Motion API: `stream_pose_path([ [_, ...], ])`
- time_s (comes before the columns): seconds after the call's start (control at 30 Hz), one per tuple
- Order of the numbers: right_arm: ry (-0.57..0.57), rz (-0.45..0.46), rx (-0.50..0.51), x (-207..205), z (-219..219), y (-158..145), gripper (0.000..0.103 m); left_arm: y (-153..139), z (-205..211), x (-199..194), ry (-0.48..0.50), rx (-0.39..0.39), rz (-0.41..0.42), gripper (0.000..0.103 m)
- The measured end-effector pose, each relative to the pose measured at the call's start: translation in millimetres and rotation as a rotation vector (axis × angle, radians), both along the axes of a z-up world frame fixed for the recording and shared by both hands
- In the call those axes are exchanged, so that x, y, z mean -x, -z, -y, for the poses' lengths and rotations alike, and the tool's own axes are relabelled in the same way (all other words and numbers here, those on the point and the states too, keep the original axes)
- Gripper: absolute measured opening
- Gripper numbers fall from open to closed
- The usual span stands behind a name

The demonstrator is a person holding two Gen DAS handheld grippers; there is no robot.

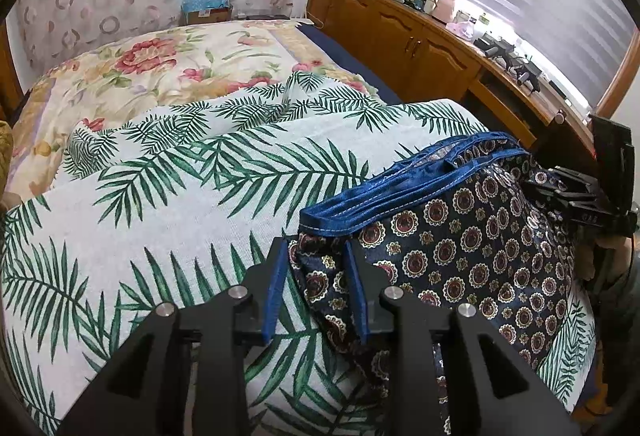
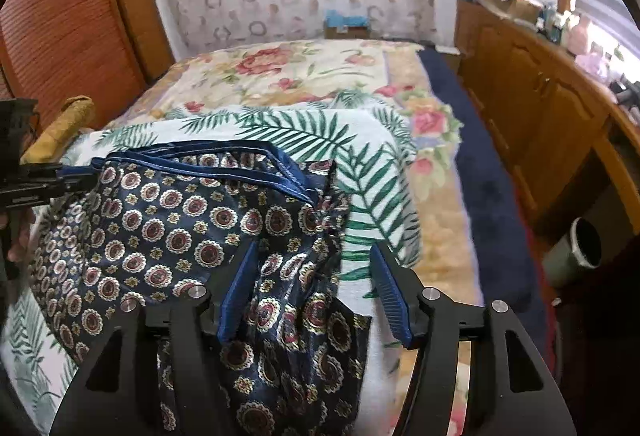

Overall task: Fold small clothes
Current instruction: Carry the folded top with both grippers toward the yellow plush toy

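Left wrist view: the left gripper point(image 1: 318, 256) occupies the 6 o'clock position. Its blue-padded fingers point(image 1: 276, 292) stand a narrow gap apart, with a gathered corner of the patterned shorts point(image 1: 460, 236) between them; whether the pads press the fabric cannot be told. The shorts, dark navy with medallion print and a blue satin waistband point(image 1: 400, 192), lie on the palm-leaf cloth point(image 1: 180, 196) on the bed point(image 1: 160, 64), at 3 to 4 o'clock. The right gripper point(image 1: 576, 200) enters at 3 o'clock; small white markings on it are not readable. A wooden cabinet point(image 1: 400, 36) runs from 1 to 3 o'clock.

Right wrist view: the right gripper point(image 2: 312, 264) sits at 6 o'clock. Its fingers point(image 2: 390, 294) are spread wide, with the shorts point(image 2: 160, 220) lying loosely between them; the right pad stands clear of the fabric. The left gripper point(image 2: 60, 176) meets the waistband point(image 2: 224, 164) at 9 o'clock; its faint lettering is not readable. No labels are legible.
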State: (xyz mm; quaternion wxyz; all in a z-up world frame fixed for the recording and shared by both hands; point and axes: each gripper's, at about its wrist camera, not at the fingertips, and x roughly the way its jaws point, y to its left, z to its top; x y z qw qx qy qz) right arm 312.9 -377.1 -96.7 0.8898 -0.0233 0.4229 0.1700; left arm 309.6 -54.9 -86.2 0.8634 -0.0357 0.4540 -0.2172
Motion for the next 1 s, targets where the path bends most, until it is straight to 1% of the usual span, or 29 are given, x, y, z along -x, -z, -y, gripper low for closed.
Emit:
stream_pose_path([
  [0.07,-0.014,-0.026,-0.018,-3,0,2,0.06,0,-3,-1,-0.001,0.019,-0.004,0.027],
  [0.17,-0.036,-0.032,-0.016,-5,-6,2,0.06,2,-8,-2,-0.005,0.045,-0.015,0.027],
  [0.33,-0.064,-0.027,-0.002,-4,-16,4,0.059,1,-6,-1,-0.01,0.047,-0.011,0.027],
  [0.4,-0.082,-0.024,-0.006,-4,-18,4,0.05,1,-4,-1,-0.004,0.047,-0.008,0.026],
  [0.43,-0.099,-0.028,-0.02,-4,-19,4,0.039,1,-4,-1,0.0,0.053,-0.006,0.022],
  [0.47,-0.12,-0.039,-0.051,-3,-19,5,0.024,2,-4,0,0.016,0.068,-0.008,0.012],
  [0.5,-0.13,-0.043,-0.066,-2,-20,4,0.02,2,-4,2,0.027,0.079,-0.006,0.008],
  [0.57,-0.134,-0.011,-0.031,5,-27,1,0.015,0,-4,6,0.033,0.096,0.005,0.002],
  [0.63,-0.122,0.013,-0.026,11,-31,-2,0.014,-9,-8,12,0.03,0.127,0.031,0.002],
  [0.73,-0.096,0.067,-0.039,22,-31,-14,0.013,-29,-16,26,0.012,0.158,0.092,0.001],
  [1.0,-0.099,0.186,-0.087,47,-45,-57,0.012,-73,-38,63,-0.022,0.184,0.234,0.001],
])
